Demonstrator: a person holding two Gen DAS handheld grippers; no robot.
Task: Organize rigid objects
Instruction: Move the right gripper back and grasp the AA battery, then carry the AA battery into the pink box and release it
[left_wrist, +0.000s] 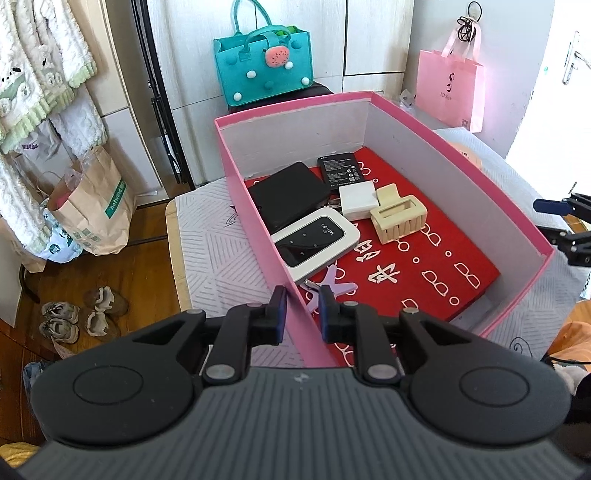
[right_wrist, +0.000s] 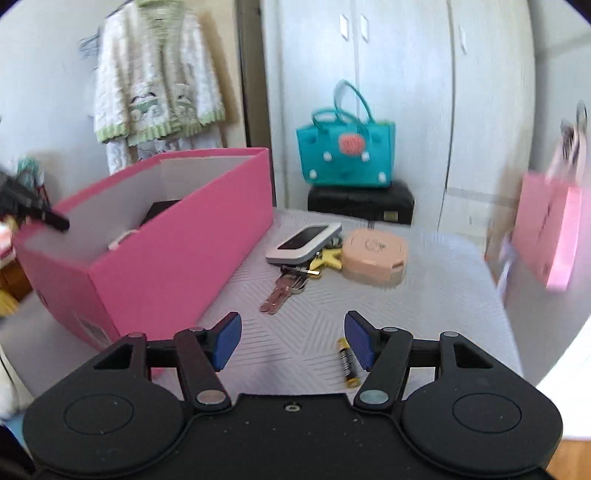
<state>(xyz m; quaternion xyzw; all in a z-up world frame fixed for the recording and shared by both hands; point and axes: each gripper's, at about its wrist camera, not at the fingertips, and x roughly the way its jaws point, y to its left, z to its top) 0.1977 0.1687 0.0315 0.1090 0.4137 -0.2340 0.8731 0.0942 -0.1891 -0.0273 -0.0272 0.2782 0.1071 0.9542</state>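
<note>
Writing: "WiFi" on the white pocket router with a black face (left_wrist: 317, 245); "hotwind" on a green strip of the brown paper bag (left_wrist: 107, 206) on the floor. White characters cover the red sheet (left_wrist: 417, 258) lining the box floor. The print on the flat black battery pack (left_wrist: 341, 170) and on the hanging pink gift bag (left_wrist: 450, 88) is too small to read.
Box: long pink cardboard box (left_wrist: 461, 158), white inside, standing open along the bench's left side.
Inside the box: router, battery pack, a flat black rectangular case (left_wrist: 288, 194), a white square plug block (left_wrist: 358, 201) and a beige plastic claw hair clip (left_wrist: 399, 218), bunched towards the far end. A lilac star-shaped tag (left_wrist: 334, 282) lies by the near wall.
On the bench: the pale patterned cloth (right_wrist: 436, 280) carries a grey-edged router with a dark screen (right_wrist: 304, 243), a bunch of keys (right_wrist: 282, 293) with a yellow star tag (right_wrist: 328, 258) and a peach octagonal case (right_wrist: 375, 256), clustered near the far edge. A black-and-gold AA battery (right_wrist: 349, 363) lies at the near edge.
Left gripper (left_wrist: 301, 310): nearly closed astride the box's near wall; I cannot tell whether the pads press it.
Right gripper (right_wrist: 293, 332): spread and empty, with the battery just beside its right finger.
</note>
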